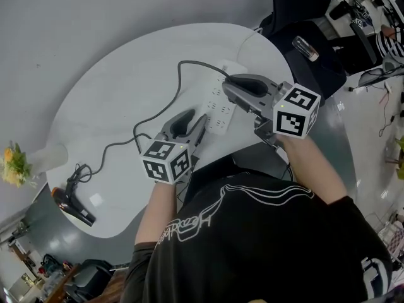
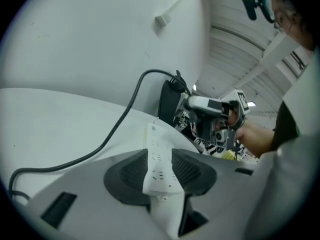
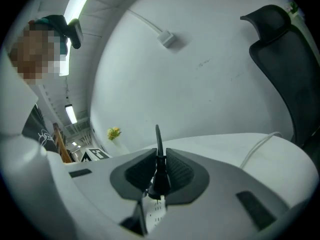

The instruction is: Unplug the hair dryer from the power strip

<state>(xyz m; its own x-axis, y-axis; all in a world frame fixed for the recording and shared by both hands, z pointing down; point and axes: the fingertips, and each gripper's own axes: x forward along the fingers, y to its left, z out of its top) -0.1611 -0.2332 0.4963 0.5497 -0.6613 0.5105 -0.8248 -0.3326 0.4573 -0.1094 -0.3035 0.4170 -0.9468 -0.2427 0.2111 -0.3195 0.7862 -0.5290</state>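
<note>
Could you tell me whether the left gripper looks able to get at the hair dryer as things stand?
Probably not yet: the left gripper is clamped on the power strip, and the hair dryer lies well apart at the table edge.

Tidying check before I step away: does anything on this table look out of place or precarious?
The hair dryer lies at the very rim of the table, far from the power strip; a pull on its cord might tip it off. Otherwise nothing stands out: the left gripper grips the strip, the right gripper the black plug.
</note>
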